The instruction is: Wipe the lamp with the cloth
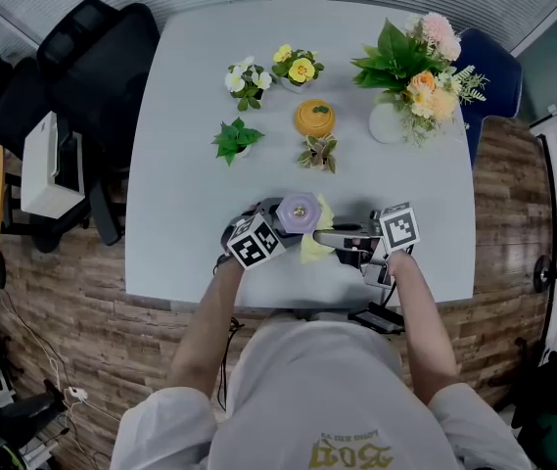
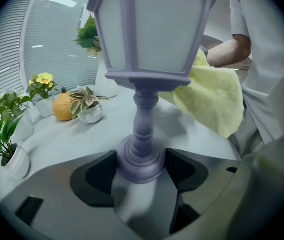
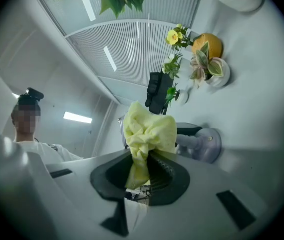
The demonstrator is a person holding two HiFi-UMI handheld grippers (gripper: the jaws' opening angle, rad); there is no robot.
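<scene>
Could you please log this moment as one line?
left claw: shut on lamp | right claw: shut on cloth | cloth: beside lamp shade

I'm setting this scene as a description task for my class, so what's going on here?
A person works at a white table with a gripper in each hand. The left gripper is clamped on the round base of a small lavender lamp, which stands upright near the table's front edge. The right gripper is shut on a bunched yellow cloth, held up by the lamp's shade. Whether it touches the shade is hard to tell.
</scene>
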